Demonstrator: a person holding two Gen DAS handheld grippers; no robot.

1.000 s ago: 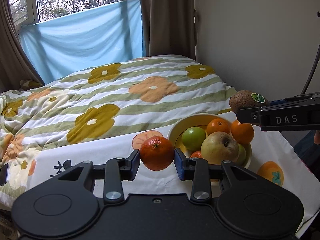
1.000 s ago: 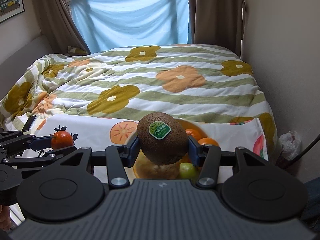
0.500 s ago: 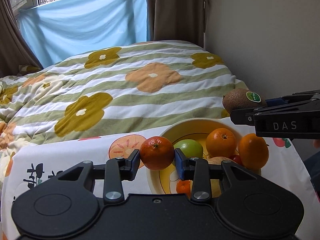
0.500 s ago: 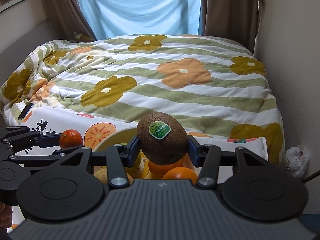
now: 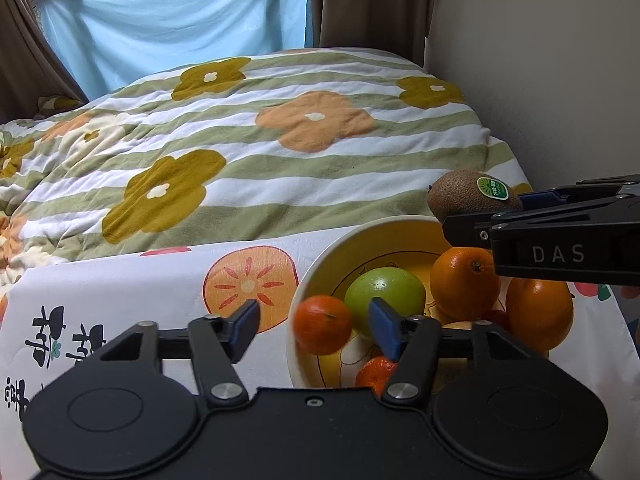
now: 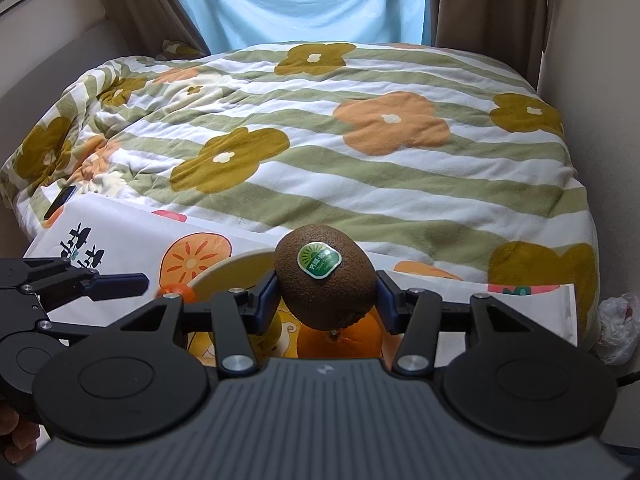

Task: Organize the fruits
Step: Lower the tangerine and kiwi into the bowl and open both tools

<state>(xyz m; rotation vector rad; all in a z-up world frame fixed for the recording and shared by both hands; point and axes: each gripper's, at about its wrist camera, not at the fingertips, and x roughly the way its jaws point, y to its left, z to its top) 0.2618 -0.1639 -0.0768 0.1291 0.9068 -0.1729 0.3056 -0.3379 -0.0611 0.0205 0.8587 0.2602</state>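
A yellow bowl [image 5: 384,229] holds a green apple [image 5: 386,294], two oranges [image 5: 464,284] and other fruit. My left gripper [image 5: 314,326] is open over the bowl's left rim, and a small tangerine [image 5: 322,324] sits blurred between its fingers, clear of both pads. My right gripper [image 6: 326,298] is shut on a brown kiwi [image 6: 326,276] with a green sticker and holds it above the bowl [image 6: 232,270]. The kiwi also shows in the left wrist view [image 5: 474,194], at the bowl's far right.
The bowl stands on a white cloth with fruit prints [image 5: 160,280] at the foot of a bed with a flowered quilt [image 5: 280,140]. A wall [image 5: 540,60] runs along the right. A plastic bag [image 6: 618,326] lies on the floor at right.
My left gripper has opened and let go of the tangerine over the bowl. Both grippers have moved forward and lower toward the bowl. The right still holds the kiwi.
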